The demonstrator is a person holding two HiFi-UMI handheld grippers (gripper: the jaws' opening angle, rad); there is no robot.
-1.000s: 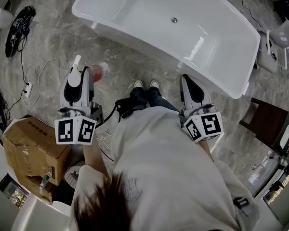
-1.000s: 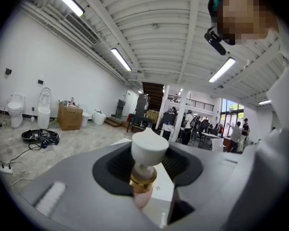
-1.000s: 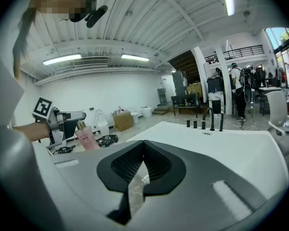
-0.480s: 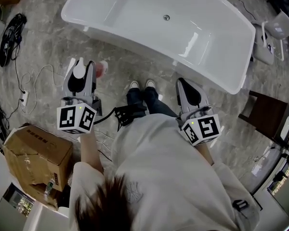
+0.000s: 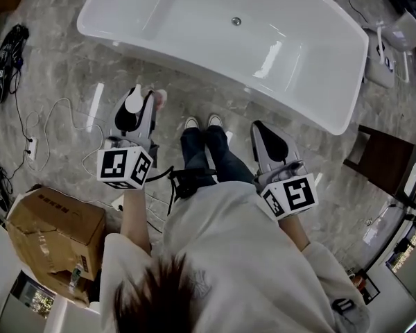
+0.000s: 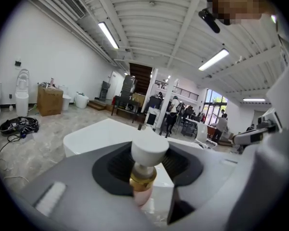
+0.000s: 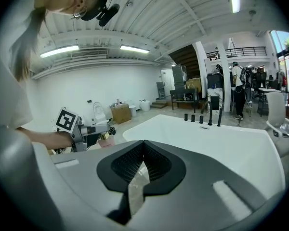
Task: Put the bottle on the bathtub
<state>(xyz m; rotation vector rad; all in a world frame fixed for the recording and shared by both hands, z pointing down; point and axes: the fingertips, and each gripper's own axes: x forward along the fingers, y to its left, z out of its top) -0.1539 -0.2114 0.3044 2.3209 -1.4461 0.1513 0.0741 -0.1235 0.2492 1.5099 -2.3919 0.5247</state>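
Note:
In the left gripper view a pink bottle (image 6: 142, 192) with a white cap (image 6: 149, 150) and a gold collar stands upright between the jaws of my left gripper (image 6: 147, 153), which is shut on it. From the head view the left gripper (image 5: 140, 97) hangs over the marble floor, short of the white bathtub (image 5: 194, 19), and the bottle's pink body (image 5: 159, 97) shows beside its tip. My right gripper (image 5: 263, 127) is shut with nothing in it, close to the tub's near rim. The bathtub (image 7: 221, 143) fills the space ahead of the right gripper (image 7: 143, 144).
A cardboard box (image 5: 52, 227) sits on the floor at the lower left, with cables (image 5: 28, 127) beyond it. A dark wooden stool (image 5: 383, 165) stands at the right. Black taps (image 7: 209, 115) rise from the tub's far rim. The person's shoes (image 5: 202, 122) stand between the grippers.
My left gripper has moved to the right and sunk, still carrying the bottle. The right gripper has hardly shifted. The tub sits slightly more to the left in the head view.

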